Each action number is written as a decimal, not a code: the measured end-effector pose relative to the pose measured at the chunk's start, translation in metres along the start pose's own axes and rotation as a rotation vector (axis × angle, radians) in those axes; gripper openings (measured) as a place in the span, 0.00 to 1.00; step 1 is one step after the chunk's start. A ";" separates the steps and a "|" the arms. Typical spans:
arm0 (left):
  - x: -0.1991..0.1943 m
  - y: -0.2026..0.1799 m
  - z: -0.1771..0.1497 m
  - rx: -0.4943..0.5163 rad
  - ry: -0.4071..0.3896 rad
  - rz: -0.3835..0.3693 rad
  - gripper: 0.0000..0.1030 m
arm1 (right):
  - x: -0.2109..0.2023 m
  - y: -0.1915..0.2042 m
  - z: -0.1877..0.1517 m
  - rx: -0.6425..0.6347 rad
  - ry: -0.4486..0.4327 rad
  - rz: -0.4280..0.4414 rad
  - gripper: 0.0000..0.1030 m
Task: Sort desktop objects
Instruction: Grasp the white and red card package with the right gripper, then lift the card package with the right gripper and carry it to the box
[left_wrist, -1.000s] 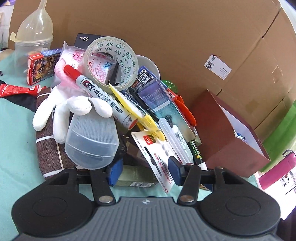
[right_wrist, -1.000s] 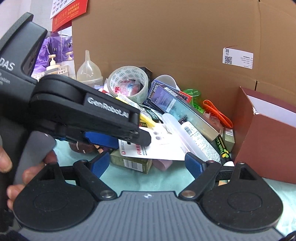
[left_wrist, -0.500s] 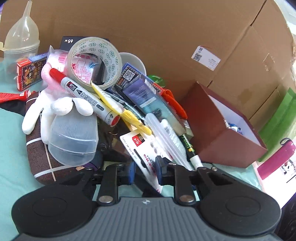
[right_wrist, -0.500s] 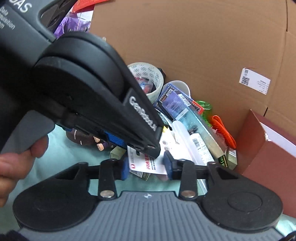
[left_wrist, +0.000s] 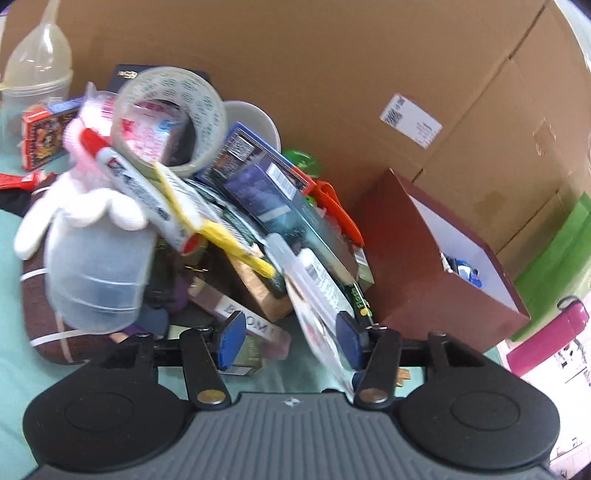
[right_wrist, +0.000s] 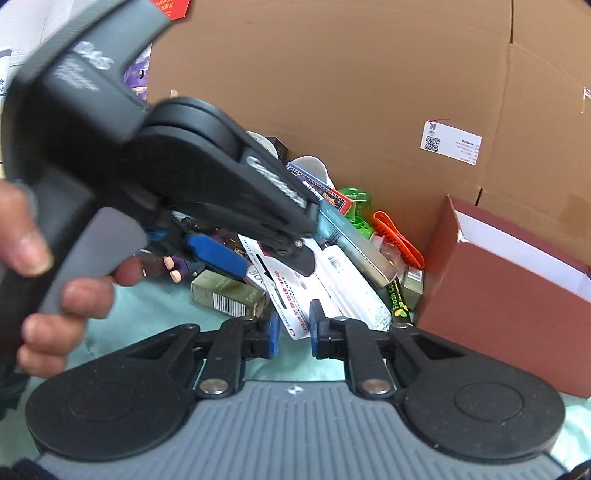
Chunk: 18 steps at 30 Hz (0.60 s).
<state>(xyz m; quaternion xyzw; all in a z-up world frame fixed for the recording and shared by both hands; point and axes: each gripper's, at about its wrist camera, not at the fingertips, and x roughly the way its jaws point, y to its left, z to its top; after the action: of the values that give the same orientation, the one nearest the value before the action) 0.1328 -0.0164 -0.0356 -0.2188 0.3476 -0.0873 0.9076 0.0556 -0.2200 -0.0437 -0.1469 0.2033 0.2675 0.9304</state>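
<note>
A heap of desk items lies on the teal cloth against a cardboard box (left_wrist: 332, 74). It includes a tape roll (left_wrist: 170, 110), a red-capped marker (left_wrist: 136, 184), a white glove (left_wrist: 81, 210) and a clear cup (left_wrist: 99, 280). A white blister card (left_wrist: 317, 317) sticks out of its front. My left gripper (left_wrist: 290, 343) is opening, and the card leans by its right finger, unpinched. My right gripper (right_wrist: 293, 332) is closing with the card's red-printed corner (right_wrist: 295, 321) between its pads; a thin gap still shows. The left gripper (right_wrist: 258, 258) crosses the right wrist view, held by a hand (right_wrist: 66, 295).
A dark red open box (left_wrist: 424, 266) (right_wrist: 498, 295) stands right of the heap. Beyond it are a green bag (left_wrist: 561, 258) and a pink case (left_wrist: 546, 336). A funnel on a tub (left_wrist: 37, 66) and a card pack (left_wrist: 44, 133) sit at the far left.
The left jaws pinched the card half a second ago and have since spread apart. The right jaws went from wide to narrow around the card's corner. Both grippers shifted slightly.
</note>
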 end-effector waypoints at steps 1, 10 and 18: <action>0.003 -0.001 -0.001 0.009 0.011 -0.001 0.28 | 0.001 0.000 0.000 0.003 -0.001 -0.004 0.14; 0.012 -0.019 -0.003 0.062 0.045 -0.002 0.15 | 0.003 0.006 -0.004 -0.031 -0.012 -0.035 0.15; -0.026 -0.031 -0.008 0.078 -0.022 0.010 0.09 | -0.022 -0.006 0.005 0.068 -0.048 0.085 0.14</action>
<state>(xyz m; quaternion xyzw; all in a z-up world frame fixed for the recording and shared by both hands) 0.1079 -0.0386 -0.0119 -0.1826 0.3348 -0.0939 0.9196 0.0433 -0.2327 -0.0277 -0.1001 0.1957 0.3030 0.9273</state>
